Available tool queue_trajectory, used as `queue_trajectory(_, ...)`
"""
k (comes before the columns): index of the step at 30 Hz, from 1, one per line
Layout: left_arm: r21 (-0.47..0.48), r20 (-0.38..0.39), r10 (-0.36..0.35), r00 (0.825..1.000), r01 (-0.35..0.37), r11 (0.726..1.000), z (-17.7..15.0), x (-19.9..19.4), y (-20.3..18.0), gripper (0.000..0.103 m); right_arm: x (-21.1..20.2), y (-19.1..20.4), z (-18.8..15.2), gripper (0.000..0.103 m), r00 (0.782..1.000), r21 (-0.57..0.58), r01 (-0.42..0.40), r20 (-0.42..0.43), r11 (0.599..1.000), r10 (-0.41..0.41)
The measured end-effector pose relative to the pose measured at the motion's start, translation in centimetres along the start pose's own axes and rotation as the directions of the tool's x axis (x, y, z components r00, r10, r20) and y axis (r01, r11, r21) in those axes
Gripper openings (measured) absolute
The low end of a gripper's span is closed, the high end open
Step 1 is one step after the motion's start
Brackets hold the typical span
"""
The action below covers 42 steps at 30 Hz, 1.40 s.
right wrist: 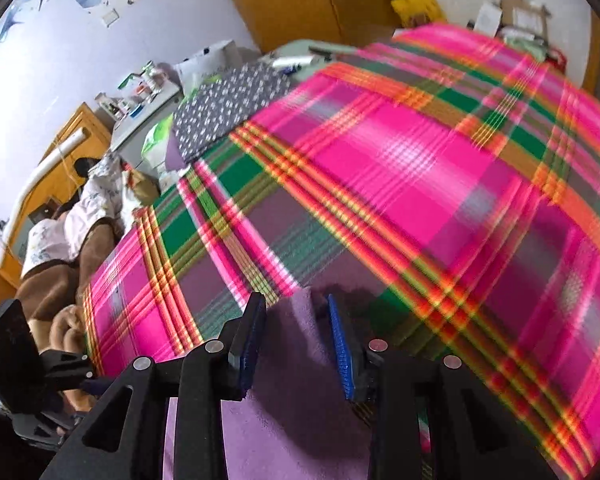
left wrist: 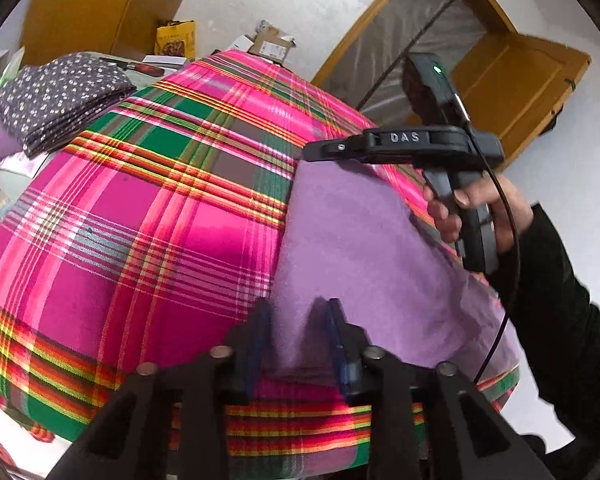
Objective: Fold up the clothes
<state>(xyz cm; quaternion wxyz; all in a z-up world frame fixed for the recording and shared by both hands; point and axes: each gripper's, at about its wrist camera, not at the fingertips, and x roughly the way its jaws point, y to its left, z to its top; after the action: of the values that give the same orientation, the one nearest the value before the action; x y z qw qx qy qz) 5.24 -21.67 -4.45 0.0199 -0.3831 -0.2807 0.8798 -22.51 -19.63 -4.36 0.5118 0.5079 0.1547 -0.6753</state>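
**Risk: purple cloth edge slips or bunches before the fold is made**

- Purple cloth (left wrist: 380, 248) is laid flat on the pink plaid blanket (left wrist: 140, 220), at the near right part of it as seen from the left wrist view. Surface under the blanket cannot be identified.
- Left tongs (left wrist: 296, 340): jaws parted, near edge of the cloth lies between the pads, no clamp seen. Not gripping.
- Right tongs (right wrist: 296, 336): jaws parted, a raised peak of the cloth sits between the pads. Contact on either pad cannot be confirmed; treated as not gripped.
- Right wrist view is motion-blurred, so the right-hand placement is judged unsettled.

Failure modes expected:
- If the jaws are closed off-edge, only a thin lip would be caught and lost on lift.
- If the jaws are driven too deep, the plaid blanket could be pinched together with the cloth and dragged.
- Uneven grip between the two tongs would give a skewed fold.
- Cable (left wrist: 508, 240) at the right hand hangs over the cloth; a snag is possible.
- Folded dotted fabric stack (left wrist: 60, 96) lies well apart; no interference expected.
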Motion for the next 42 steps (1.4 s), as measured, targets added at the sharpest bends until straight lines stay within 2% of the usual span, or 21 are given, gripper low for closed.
queue_trajectory(2,-0.008,-0.006,-0.022,1.0,0.022,1.0,0.0,0.0,0.3,0.01,0.1,0.1,0.0,0.035,1.0,-0.015,-0.006,-0.002,1.0,0.005)
queue_trajectory(6,-0.02,0.004,-0.051,0.999,0.051,0.999,-0.1,-0.3,0.6,0.007,0.1,0.6,-0.2,0.02,1.0,-0.047,-0.009,0.002,0.999,0.009)
queue_trajectory(9,-0.006,0.017,-0.053,0.998,0.053,0.999,-0.2,-0.9,0.6,0.007,-0.2,1.0,-0.2,0.018,0.999,-0.062,-0.016,0.031,0.998,0.018)
queue_trajectory(12,0.005,0.039,-0.05,0.998,0.05,0.999,-0.3,-1.9,0.8,0.007,-0.3,1.6,0.1,0.017,0.999,-0.075,-0.018,0.045,0.997,0.021)
queue_trajectory(19,-0.025,0.009,-0.059,0.998,0.059,0.998,-0.8,-0.7,2.0,0.007,0.9,1.6,0.3,0.017,0.999,-0.07,-0.014,0.033,0.997,0.016)
queue_trajectory(22,-0.039,0.004,-0.072,0.997,0.073,0.997,-0.9,-1.2,2.2,0.009,-1.0,1.6,-0.1,0.02,0.996,-0.053,-0.008,0.089,0.999,0.012)
queue_trajectory(24,-0.039,0.021,-0.053,0.998,0.054,0.998,-0.9,-1.6,2.6,0.009,-3.2,1.8,-0.8,0.033,0.988,-0.058,0.025,0.155,0.998,-0.016)
queue_trajectory(26,-0.042,0.047,-0.024,0.999,0.026,0.999,-0.9,-2.5,2.8,0.009,-5.6,2.0,-2.2,0.033,0.973,-0.047,0.047,0.228,0.998,-0.035)
queue_trajectory(29,-0.045,0.086,0.008,0.996,-0.004,0.999,-0.7,-3.5,2.7,0.007,-7.4,2.7,-4.8,0.033,0.957,-0.052,0.076,0.283,0.996,-0.059)
queue_trajectory(31,-0.027,0.098,0.003,0.995,0.0,1.0,-0.4,-3.7,2.0,0.007,-7.8,3.1,-7.0,0.033,0.948,-0.055,0.116,0.304,0.992,-0.094)
queue_trajectory(32,-0.014,0.098,-0.004,0.995,0.006,1.0,-0.1,-3.5,1.4,0.007,-7.7,3.1,-8.3,0.032,0.947,-0.05,0.146,0.297,0.988,-0.125)
queue_trajectory(33,0.001,0.095,-0.014,0.995,0.014,1.0,0.0,-3.3,0.8,0.007,-7.4,2.9,-9.0,0.025,0.947,-0.04,0.166,0.287,0.985,-0.148)
queue_trajectory(35,0.035,0.077,-0.029,0.997,0.027,0.999,0.1,-2.7,-0.3,0.007,-6.4,1.9,-10.1,0.016,0.95,-0.007,0.201,0.245,0.98,-0.193)
queue_trajectory(37,0.066,0.053,-0.04,0.998,0.037,0.997,-0.2,-1.9,-1.2,0.007,-6.1,0.6,-10.6,0.013,0.954,0.04,0.194,0.225,0.98,-0.198)
queue_trajectory(39,0.086,0.023,-0.034,0.999,0.032,0.996,-0.3,-0.6,-1.9,0.007,-6.4,-0.5,-11.1,0.013,0.956,0.09,0.158,0.235,0.983,-0.175)
queue_trajectory(42,0.102,-0.005,-0.032,0.999,0.033,0.994,-1.0,0.3,-2.6,0.007,-8.5,0.5,-11.9,0.016,0.938,0.095,0.154,0.298,0.983,-0.176)
